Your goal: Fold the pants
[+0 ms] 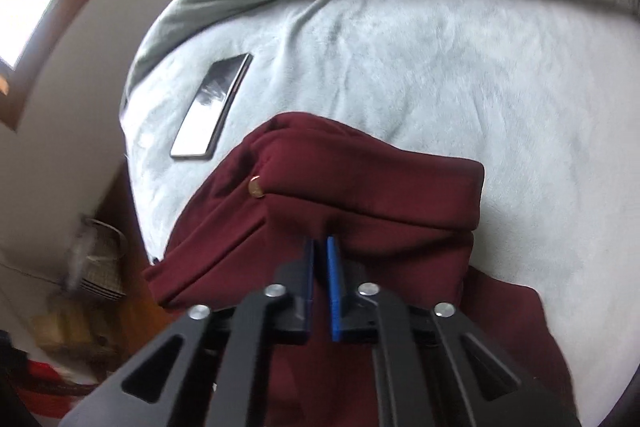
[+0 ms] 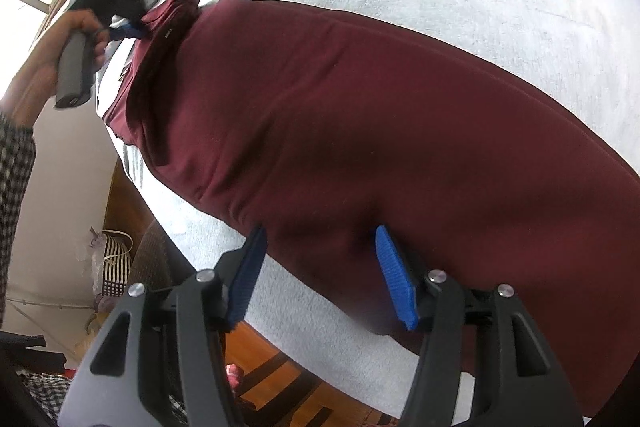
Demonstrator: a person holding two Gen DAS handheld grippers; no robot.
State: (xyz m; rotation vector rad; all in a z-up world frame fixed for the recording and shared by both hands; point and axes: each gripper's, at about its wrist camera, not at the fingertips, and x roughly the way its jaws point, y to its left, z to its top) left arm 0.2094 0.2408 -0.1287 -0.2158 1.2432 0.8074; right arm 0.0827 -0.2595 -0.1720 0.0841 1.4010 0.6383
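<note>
Item: maroon pants (image 2: 360, 131), lying across the pale grey blanket (image 1: 400, 59) of a bed, stretched lengthwise, one end bunching into a doubled-over roll.

Left gripper (image 1: 320, 247): jaws nearly together, pinching a fold of the pants at that rolled end and lifting it slightly off the blanket.

Right gripper (image 2: 320, 247): jaws standing wide, straddling the near edge of the pants further along the leg, not yet gripping.

Step in hand, as judged: securing the second hold before carrying one end over the other. Doing it well is meaning closing the right jaws on all cloth layers at the edge, keeping the fabric taut between both holds, and laying edges in line.

Also on the blanket: a phone (image 1: 212, 107), beside the pants, well clear of the fold path.

Containers: a striped bag (image 2: 116, 263) is sitting on the floor beside the bed; contents too blurred to tell.
</note>
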